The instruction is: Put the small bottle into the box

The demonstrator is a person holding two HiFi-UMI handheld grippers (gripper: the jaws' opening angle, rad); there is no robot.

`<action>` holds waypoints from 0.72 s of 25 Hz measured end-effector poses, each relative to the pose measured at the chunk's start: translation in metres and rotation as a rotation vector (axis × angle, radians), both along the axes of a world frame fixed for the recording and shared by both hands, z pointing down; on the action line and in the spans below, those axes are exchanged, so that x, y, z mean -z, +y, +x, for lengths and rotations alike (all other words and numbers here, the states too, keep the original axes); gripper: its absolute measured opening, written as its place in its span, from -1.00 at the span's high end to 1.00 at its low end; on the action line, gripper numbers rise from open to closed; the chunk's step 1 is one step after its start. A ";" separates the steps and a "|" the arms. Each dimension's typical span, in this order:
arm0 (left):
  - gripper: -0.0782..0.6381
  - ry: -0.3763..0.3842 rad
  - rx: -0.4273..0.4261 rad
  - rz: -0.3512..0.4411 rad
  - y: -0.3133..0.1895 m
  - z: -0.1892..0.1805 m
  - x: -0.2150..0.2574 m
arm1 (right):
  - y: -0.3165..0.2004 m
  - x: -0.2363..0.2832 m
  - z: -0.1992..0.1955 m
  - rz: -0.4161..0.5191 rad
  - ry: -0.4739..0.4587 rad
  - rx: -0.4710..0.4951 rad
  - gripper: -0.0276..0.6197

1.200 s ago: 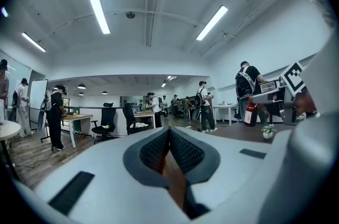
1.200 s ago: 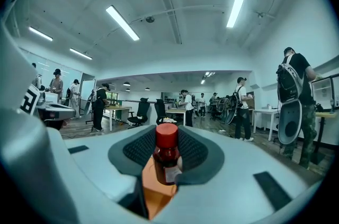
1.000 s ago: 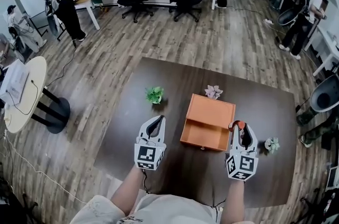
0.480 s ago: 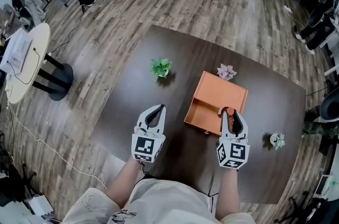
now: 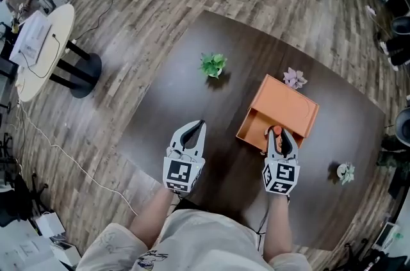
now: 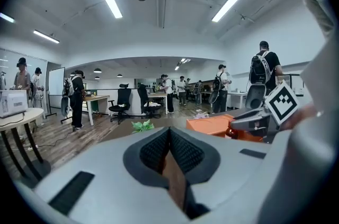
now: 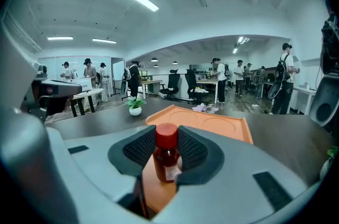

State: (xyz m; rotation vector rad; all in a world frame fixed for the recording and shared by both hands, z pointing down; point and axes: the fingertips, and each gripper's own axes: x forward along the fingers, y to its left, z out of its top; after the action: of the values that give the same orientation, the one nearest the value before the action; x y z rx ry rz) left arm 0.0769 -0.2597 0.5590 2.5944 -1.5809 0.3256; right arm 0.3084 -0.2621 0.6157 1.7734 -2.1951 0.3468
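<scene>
One small bottle [image 7: 166,158], one orange box [image 5: 289,107], three little potted plants [image 5: 213,63] [image 5: 295,78] [image 5: 346,172]

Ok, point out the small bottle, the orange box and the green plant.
small bottle [image 7: 166,155]: right gripper view, on its body below the red cap.
orange box [image 5: 288,108]: head view, on its bare flat panel.
green plant [image 5: 213,63]: head view, on its leaves.

The pads of the right gripper [image 7: 167,138] hide the sides of the small bottle [image 7: 166,162], and its label is too small to read. From above only its red cap [image 5: 277,131] shows. The person [image 5: 192,244] hides the table's [image 5: 179,103] near edge.
</scene>
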 end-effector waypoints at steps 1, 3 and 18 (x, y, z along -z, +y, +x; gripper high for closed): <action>0.78 0.000 0.004 -0.001 0.001 0.000 -0.001 | 0.000 -0.006 -0.002 -0.013 0.000 0.005 0.51; 0.78 0.002 0.009 -0.005 0.002 0.000 -0.003 | 0.002 -0.014 -0.004 -0.032 -0.002 0.011 0.51; 0.77 0.012 -0.017 -0.004 0.019 0.013 -0.002 | 0.013 -0.021 -0.007 -0.017 0.035 0.037 0.51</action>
State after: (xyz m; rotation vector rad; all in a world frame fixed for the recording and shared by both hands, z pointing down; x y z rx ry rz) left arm 0.0903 -0.2411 0.5611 2.6030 -1.5544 0.3129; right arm 0.3013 -0.2494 0.6365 1.7146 -2.1914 0.3232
